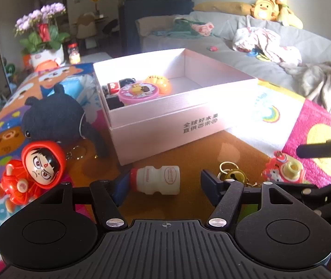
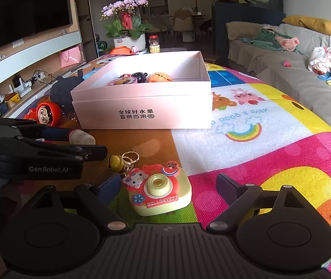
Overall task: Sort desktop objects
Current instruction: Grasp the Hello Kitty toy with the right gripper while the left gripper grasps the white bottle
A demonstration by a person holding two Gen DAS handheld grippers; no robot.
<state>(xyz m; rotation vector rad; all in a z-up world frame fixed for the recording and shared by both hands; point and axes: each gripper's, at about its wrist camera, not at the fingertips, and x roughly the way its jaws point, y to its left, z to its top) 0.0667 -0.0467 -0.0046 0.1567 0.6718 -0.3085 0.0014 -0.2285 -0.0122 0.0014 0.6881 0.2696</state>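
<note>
A small white drink bottle (image 1: 158,179) lies on its side on the bench, just in front of the pink box (image 1: 165,116), its long axis crosswise and its red-capped neck touching one finger of the left gripper (image 1: 163,187), whose jaws stand spread around it. It looks light, stiff and smooth, best pinched across the ribbed waist. The right gripper (image 2: 165,188) brackets, spread and apart, a toy camera (image 2: 160,189) farther from the box.

The left gripper (image 1: 165,183) straddles a small white plastic yoghurt bottle (image 1: 157,179) lying sideways; its left pad touches the cap, the right stands apart.
</note>
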